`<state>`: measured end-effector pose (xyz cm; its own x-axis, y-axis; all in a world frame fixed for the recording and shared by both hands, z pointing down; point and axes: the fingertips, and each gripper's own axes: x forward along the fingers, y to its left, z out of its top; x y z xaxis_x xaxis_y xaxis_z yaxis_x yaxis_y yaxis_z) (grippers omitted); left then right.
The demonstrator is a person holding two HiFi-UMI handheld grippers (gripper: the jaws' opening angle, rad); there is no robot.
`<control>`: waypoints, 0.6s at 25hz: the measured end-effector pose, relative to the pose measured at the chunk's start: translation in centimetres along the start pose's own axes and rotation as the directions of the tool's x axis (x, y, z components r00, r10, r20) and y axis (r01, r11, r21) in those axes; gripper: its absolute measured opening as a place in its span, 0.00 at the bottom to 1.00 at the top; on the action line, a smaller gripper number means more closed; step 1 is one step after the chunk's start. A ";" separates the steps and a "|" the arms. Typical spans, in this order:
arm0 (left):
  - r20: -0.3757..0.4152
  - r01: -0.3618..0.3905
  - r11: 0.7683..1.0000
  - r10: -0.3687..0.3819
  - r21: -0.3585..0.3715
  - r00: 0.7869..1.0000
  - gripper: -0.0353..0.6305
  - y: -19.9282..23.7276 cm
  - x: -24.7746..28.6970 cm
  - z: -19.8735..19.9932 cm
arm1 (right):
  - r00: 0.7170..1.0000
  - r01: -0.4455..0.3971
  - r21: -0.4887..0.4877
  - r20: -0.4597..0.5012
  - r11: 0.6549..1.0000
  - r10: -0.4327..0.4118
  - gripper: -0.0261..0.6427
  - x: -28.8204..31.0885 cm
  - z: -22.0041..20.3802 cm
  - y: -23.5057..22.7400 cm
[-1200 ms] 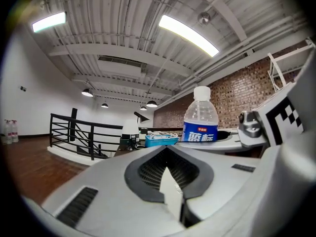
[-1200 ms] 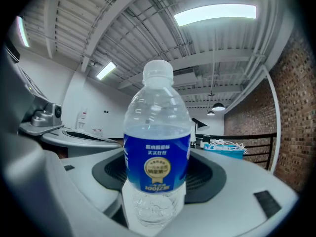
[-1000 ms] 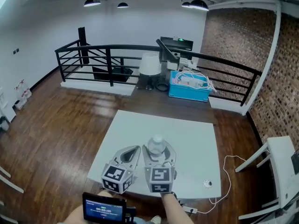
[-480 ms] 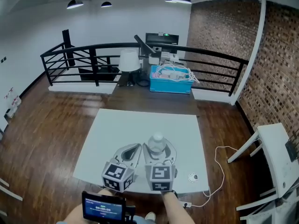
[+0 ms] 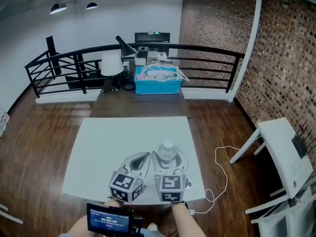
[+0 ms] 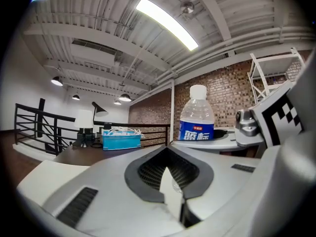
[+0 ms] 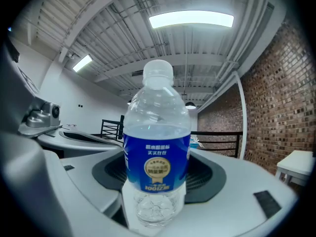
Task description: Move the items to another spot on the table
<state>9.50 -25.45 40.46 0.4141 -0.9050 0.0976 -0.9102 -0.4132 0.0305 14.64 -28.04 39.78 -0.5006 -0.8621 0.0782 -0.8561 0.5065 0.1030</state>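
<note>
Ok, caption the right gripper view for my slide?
Right hand-held gripper clamps an upright blue-labelled water bottle under a ceiling light.

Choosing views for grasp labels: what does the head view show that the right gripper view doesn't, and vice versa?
Head view only: the table, the lamp, the screen and the floor cable.
Right gripper view only: the blue label on the bottle, and the right tool shut on the bottle's lower part.
Both: the bottle, the right tool, the railing and the brick wall.
</note>
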 end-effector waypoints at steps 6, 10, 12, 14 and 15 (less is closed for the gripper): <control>-0.002 0.067 0.998 -0.067 -0.004 0.998 0.08 -3.6 3.5 -0.3 | 0.998 0.060 0.004 -0.017 0.998 -0.060 0.48 -1.2 -1.3 -4.6; -0.007 0.093 0.996 -0.093 -0.005 0.996 0.08 -5.7 5.4 -0.4 | 0.995 0.099 0.004 -0.026 0.995 -0.099 0.48 -2.1 -1.8 -7.5; -0.014 0.110 0.994 -0.110 -0.006 0.994 0.08 -6.6 6.1 -0.6 | 0.993 0.118 0.006 -0.031 0.993 -0.118 0.48 -2.5 -2.1 -8.8; -0.020 0.127 0.992 -0.127 -0.007 0.992 0.08 -7.4 6.8 -0.9 | 0.991 0.132 0.007 -0.033 0.991 -0.132 0.48 -2.8 -2.4 -9.7; -0.022 0.133 0.991 -0.133 -0.006 0.991 0.08 -7.8 7.1 -1.1 | 0.990 0.138 0.009 -0.034 0.990 -0.137 0.48 -3.0 -2.6 -10.1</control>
<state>19.51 -28.51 41.96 0.5313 -0.8395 0.1140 -0.8470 -0.5293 0.0493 25.15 -30.54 41.10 -0.3738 -0.9224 0.0973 -0.9179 0.3830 0.1043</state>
